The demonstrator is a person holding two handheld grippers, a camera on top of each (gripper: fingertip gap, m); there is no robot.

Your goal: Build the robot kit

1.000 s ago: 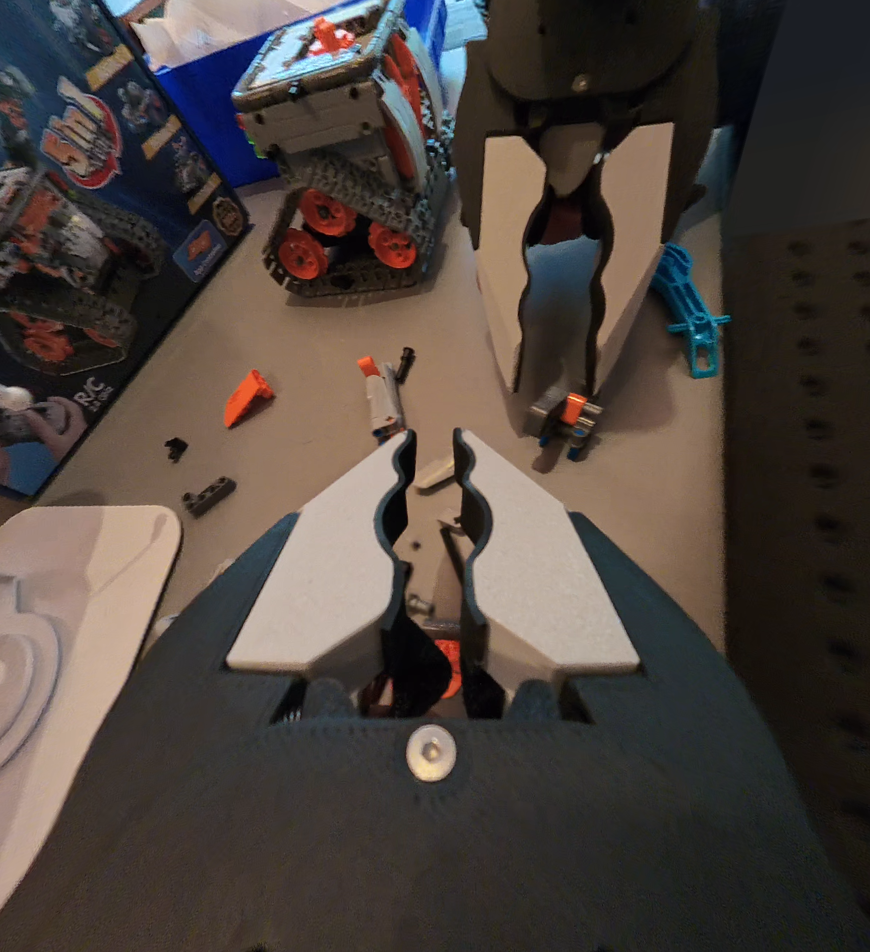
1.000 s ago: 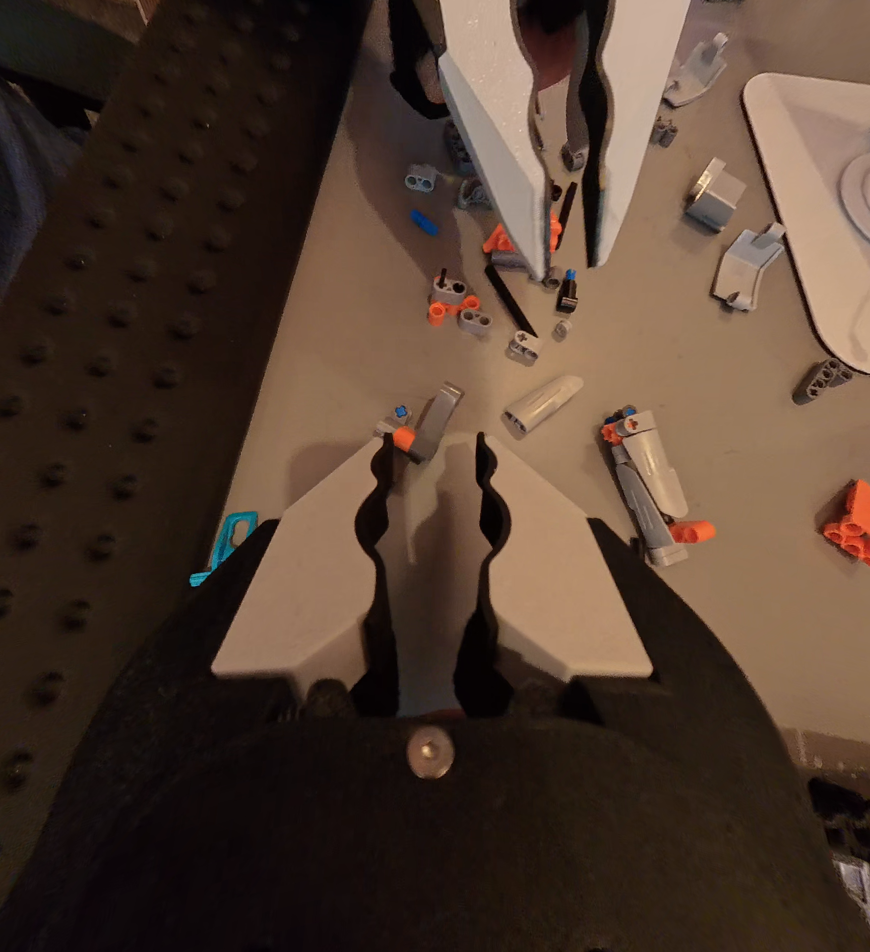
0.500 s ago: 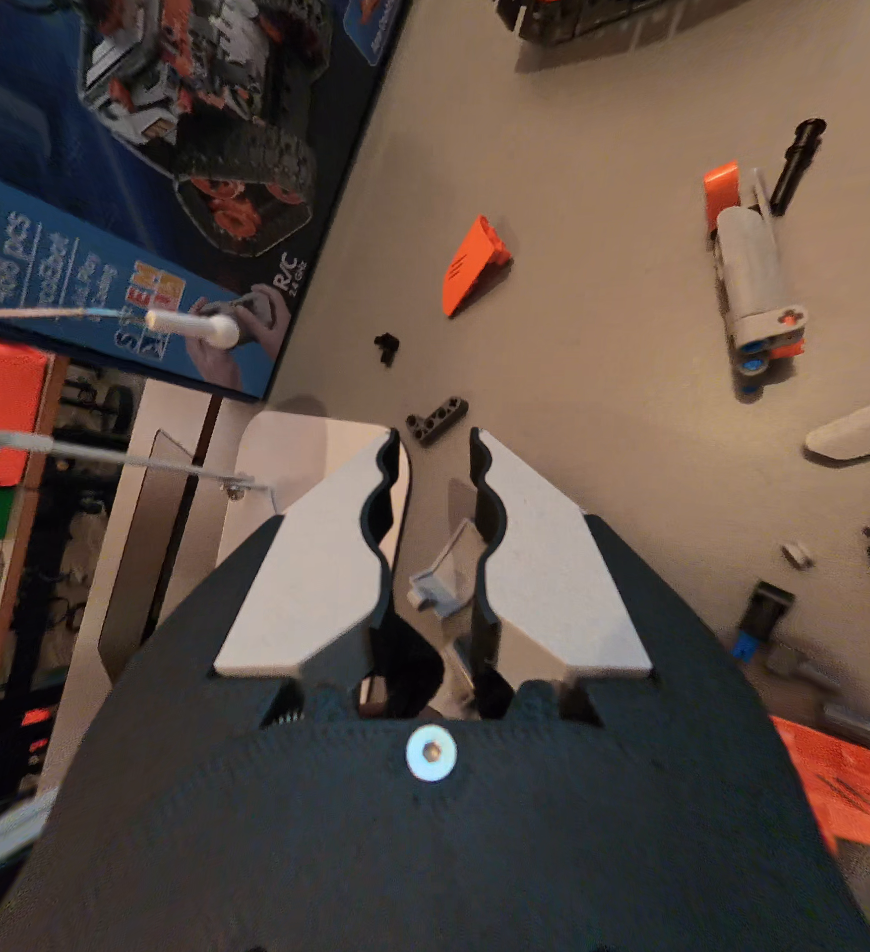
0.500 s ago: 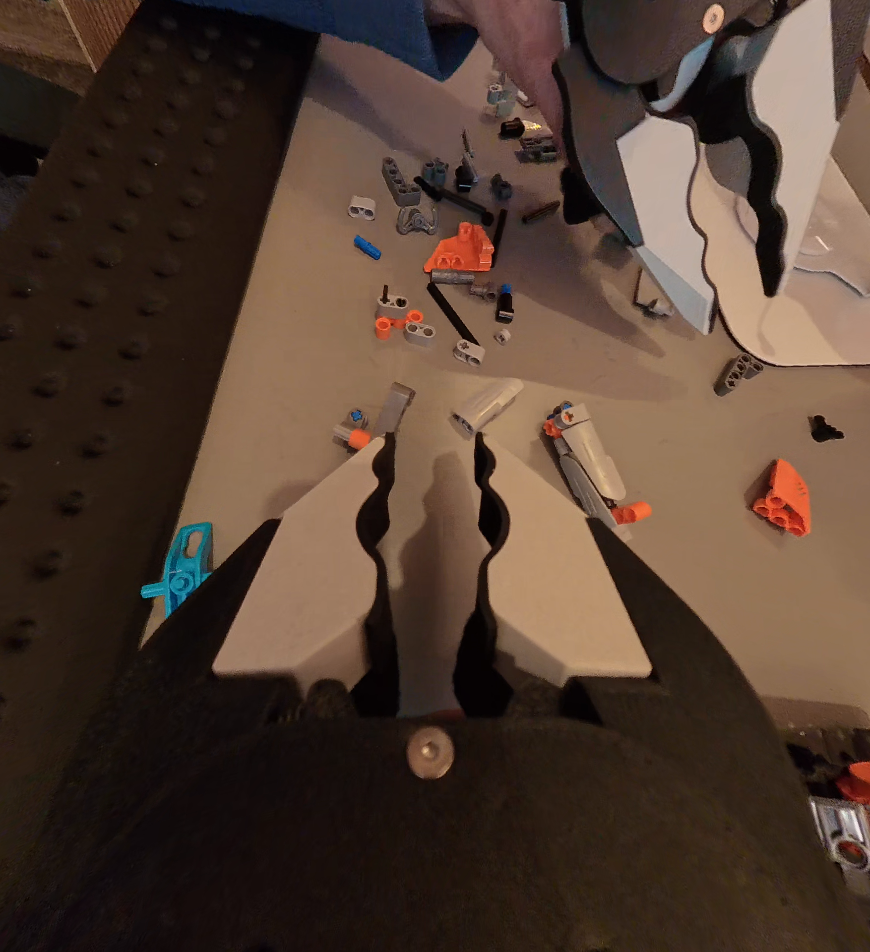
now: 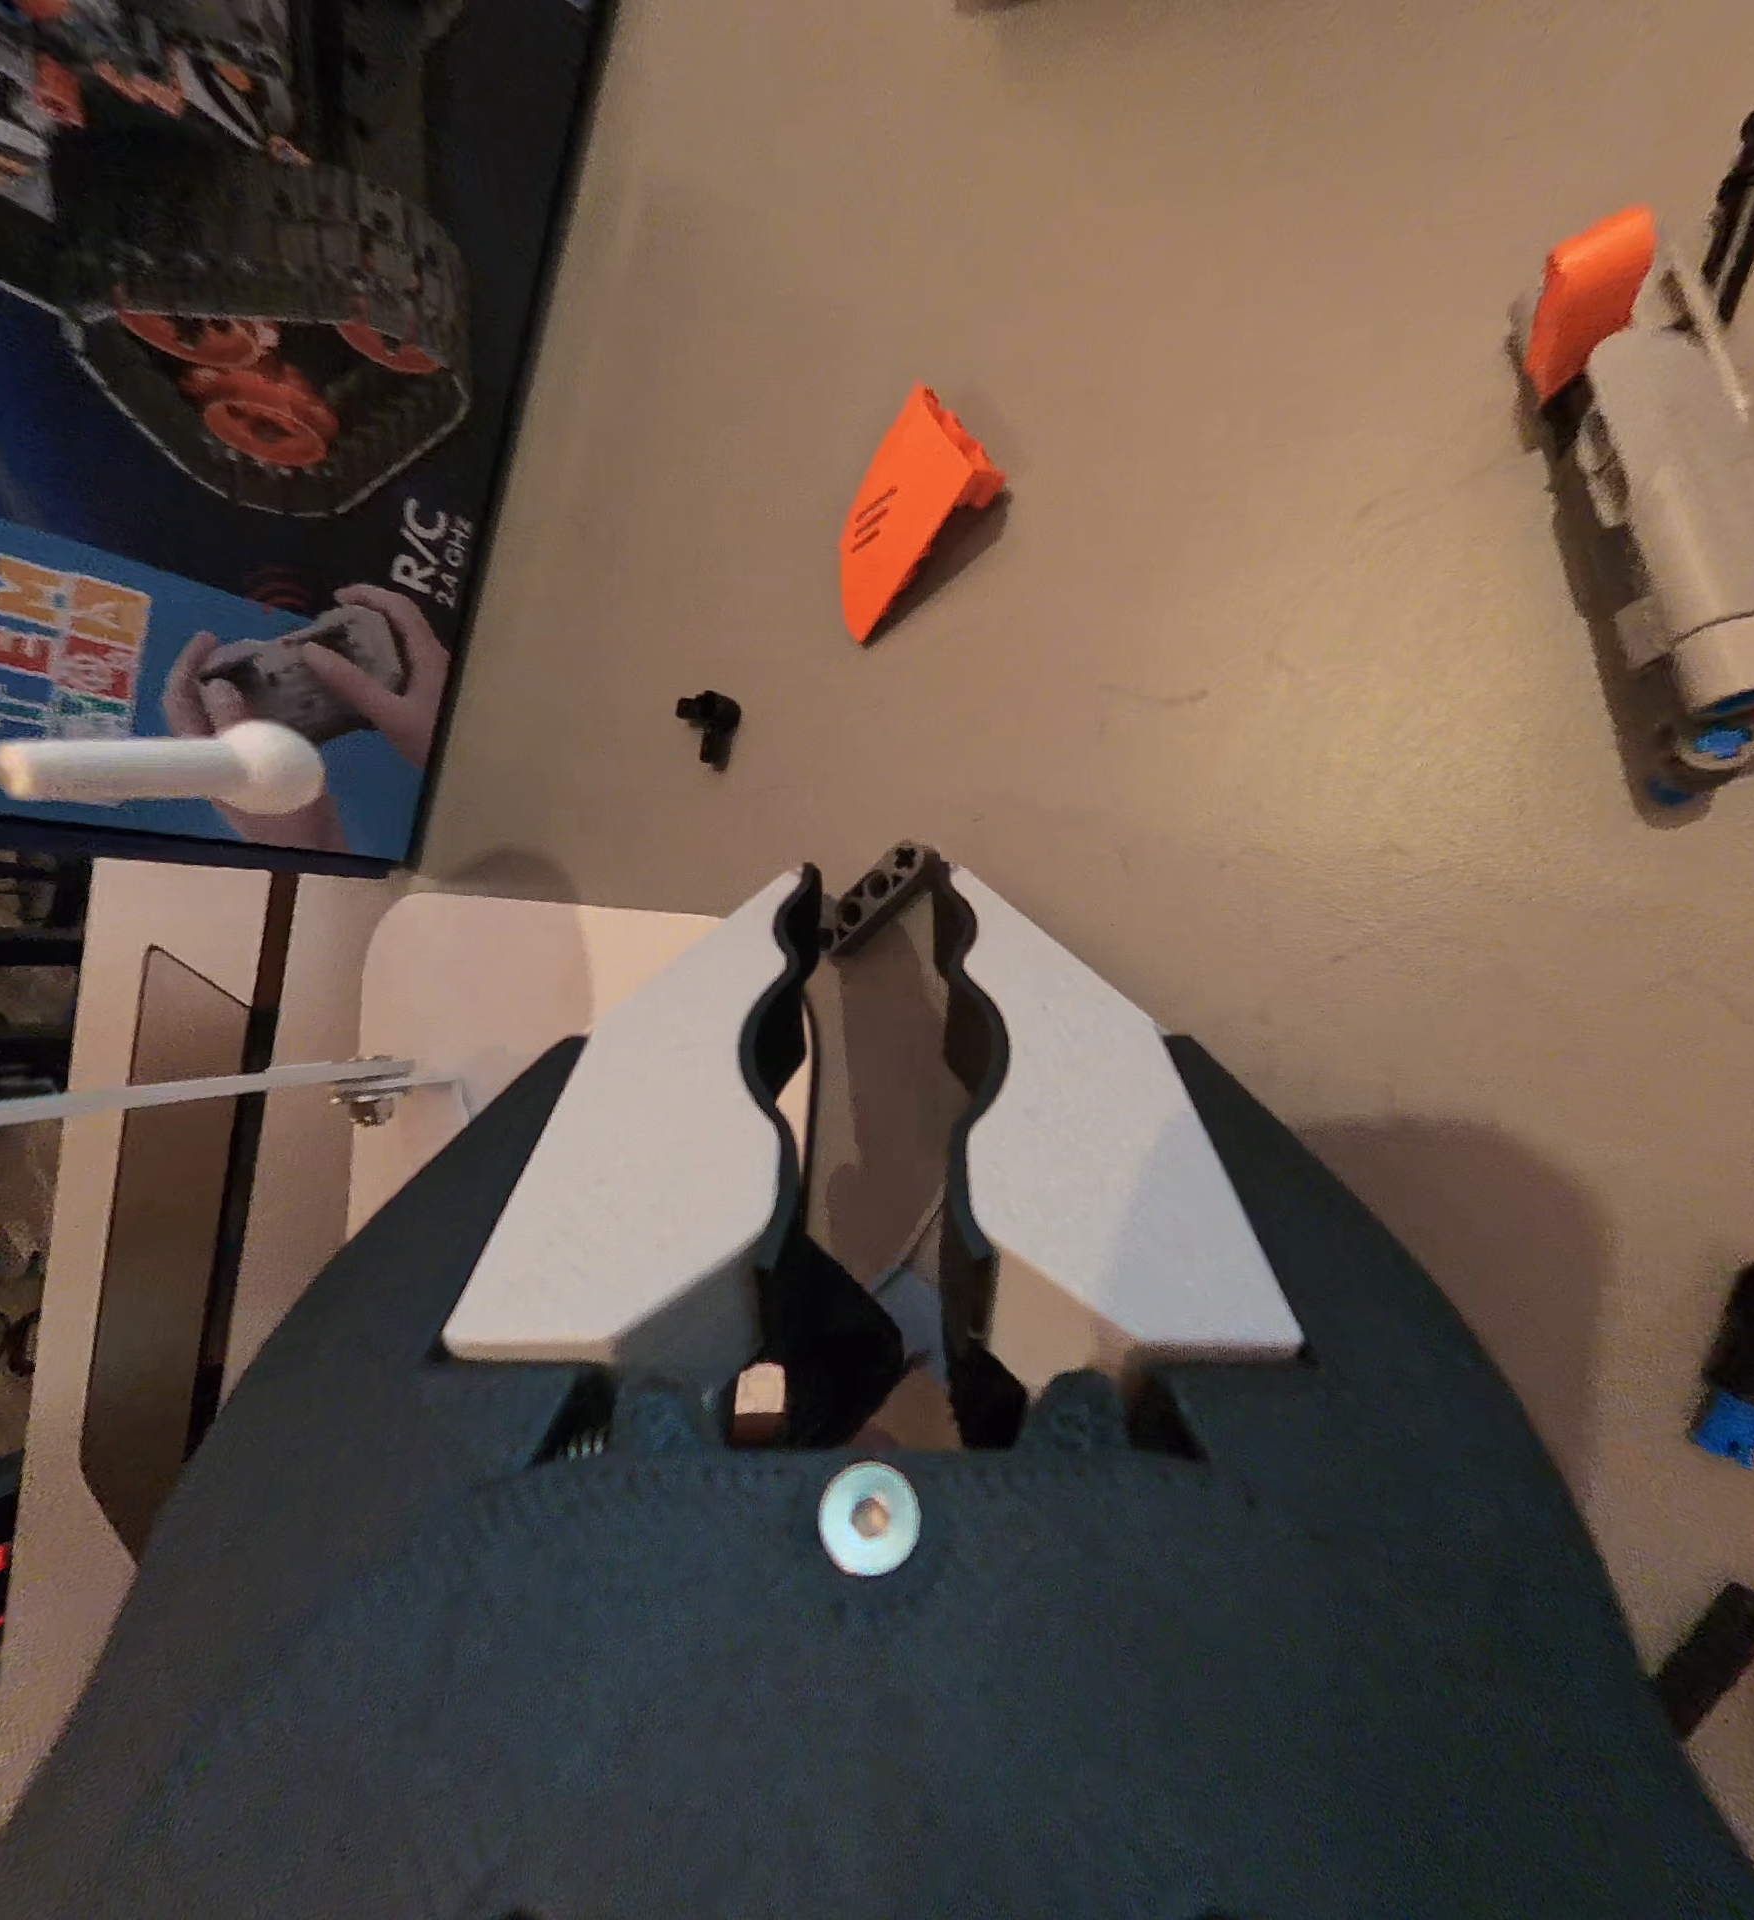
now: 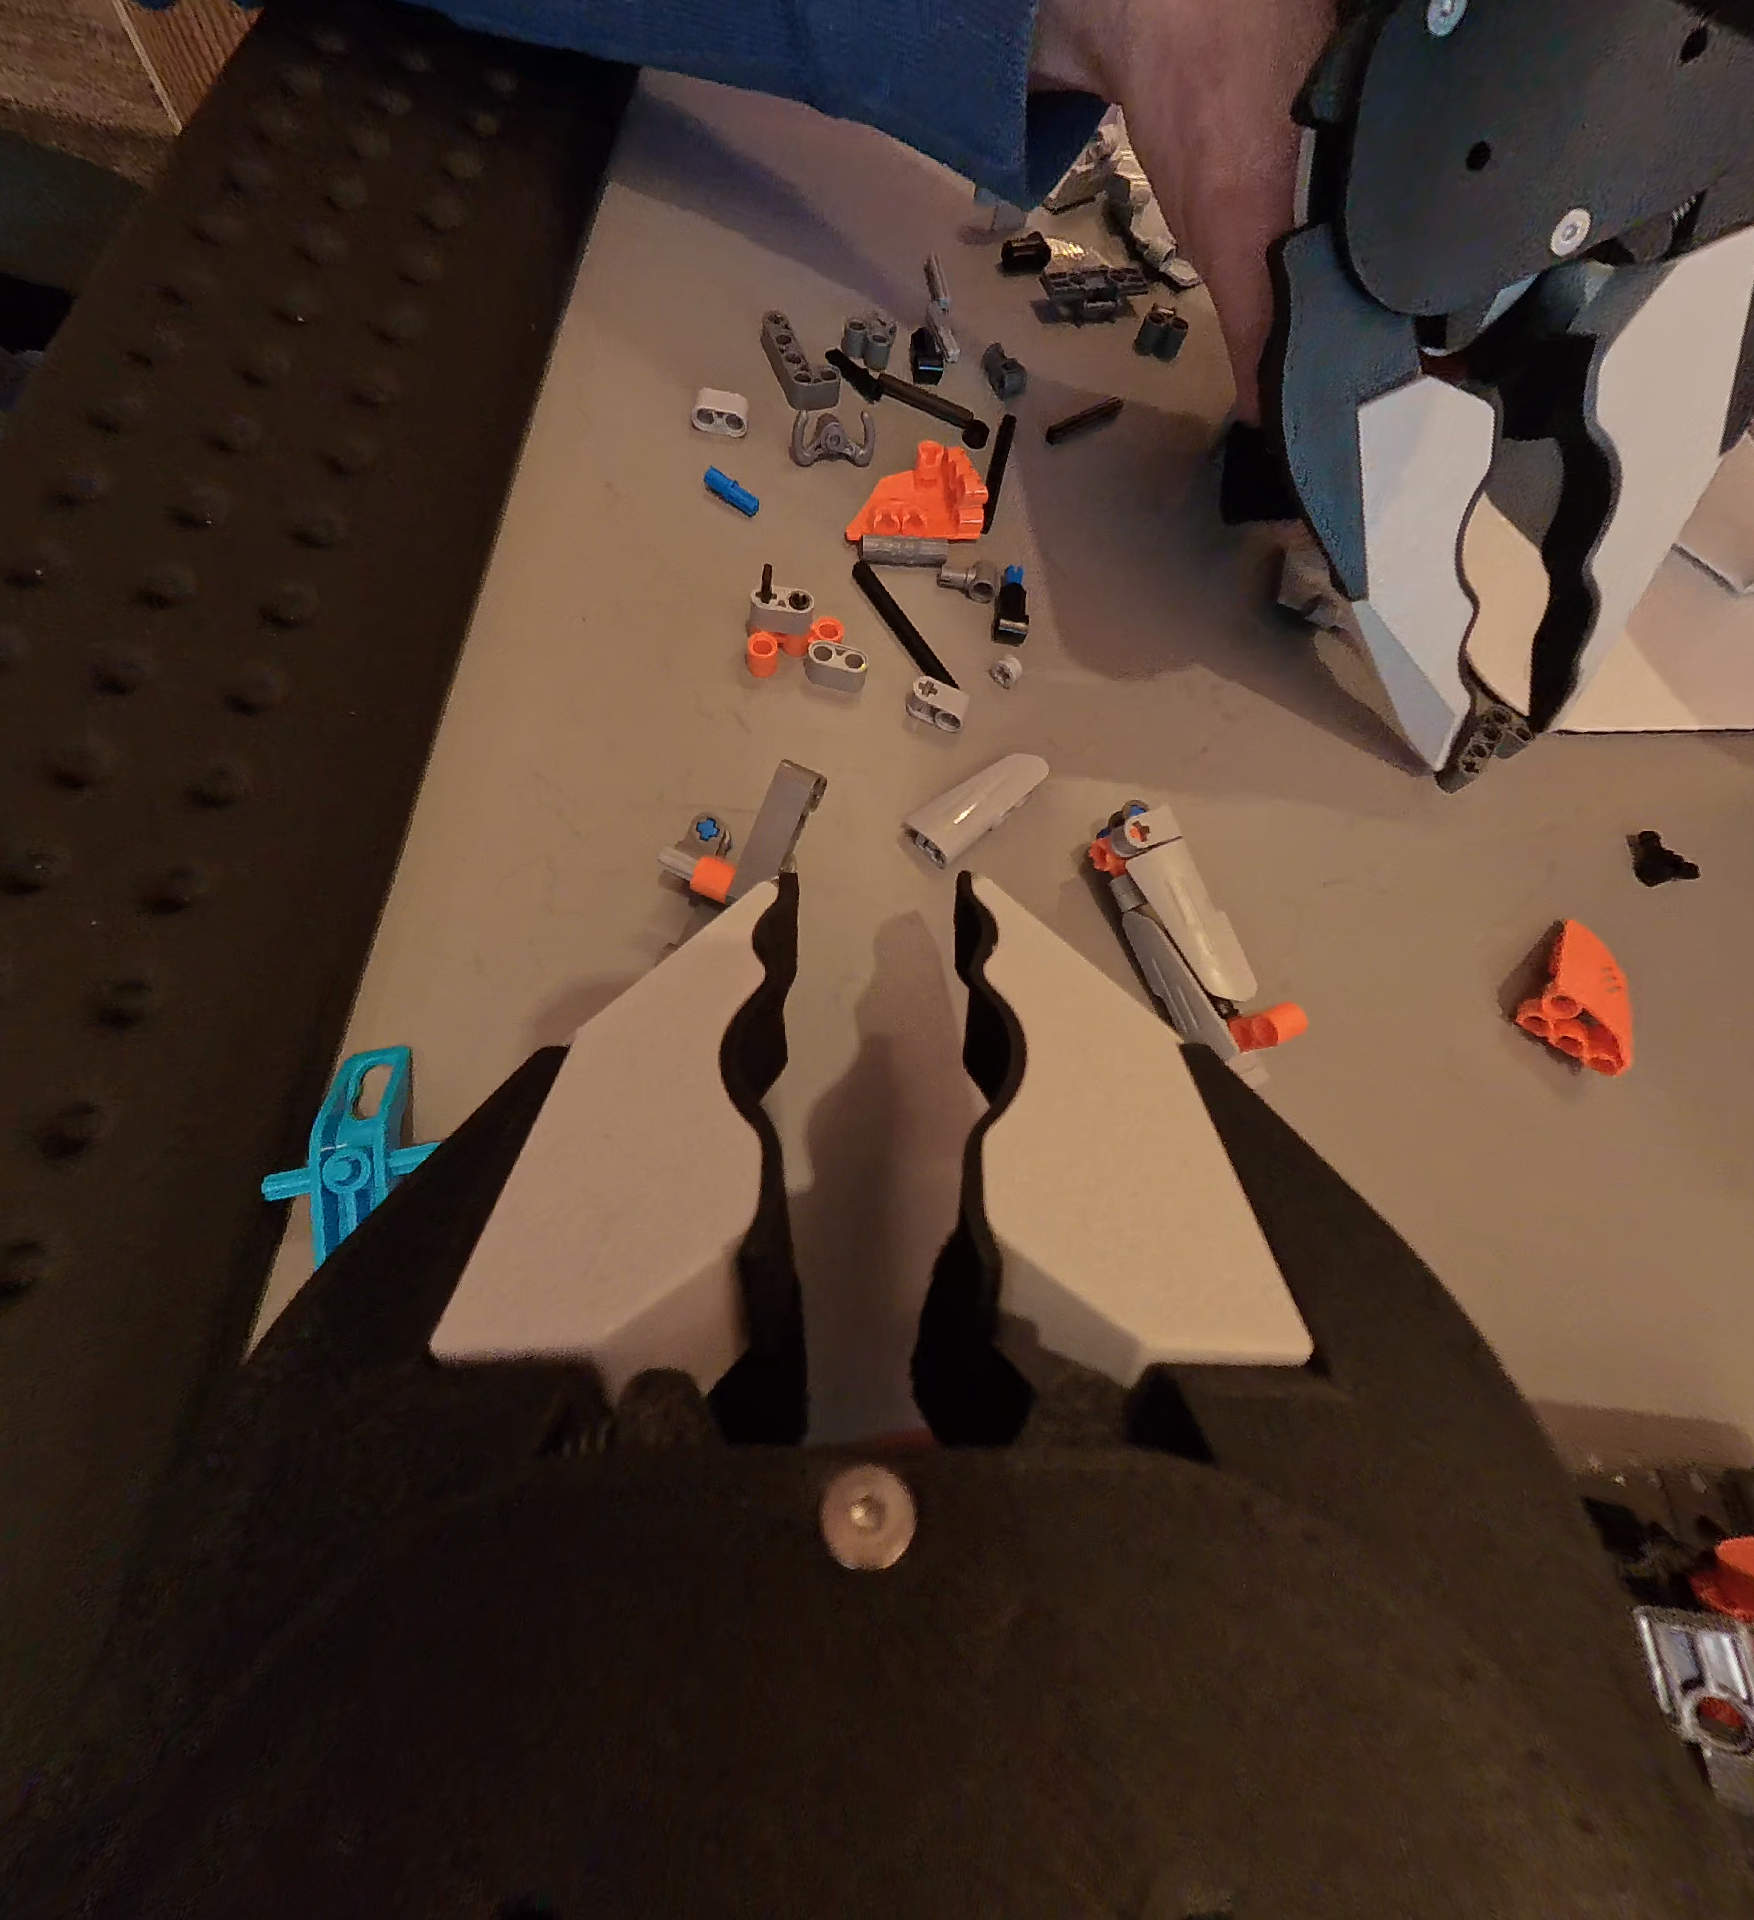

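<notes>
My left gripper [image 5: 881, 875] is low over the grey table, its jaws a little apart around a small dark grey beam with holes [image 5: 878, 909]. The beam lies slantwise between the fingertips, close to both pads. The right wrist view shows that beam [image 6: 1491, 740] on the table at those tips, with a person's hand [image 6: 1195, 156] behind the gripper. My right gripper [image 6: 873, 883] is open and empty above the table. Nearest its tips are a grey bent beam with an orange piece [image 6: 748, 842] and a light grey curved panel [image 6: 977, 805].
An orange wedge [image 5: 914, 509], a black connector [image 5: 709, 717] and a grey and orange assembly [image 5: 1662, 499] lie ahead of the left gripper. A toy box [image 5: 177, 364] and a white board [image 5: 499, 977] lie left. Scattered small parts [image 6: 914, 488], a teal piece [image 6: 353, 1153] and a black studded mat [image 6: 177, 623] show in the right wrist view. There is about 20 cm between the tips of the two grippers. My left gripper is the nearer one to the black connector [image 5: 709, 717]: about 5 cm, against 20 cm. It is also in sight in the right wrist view [image 6: 1666, 859].
My left gripper turned away from the right gripper, came down toward the white board and moved forward until the dark beam lay between its tips. Its jaws narrowed slightly. The right gripper barely moved.
</notes>
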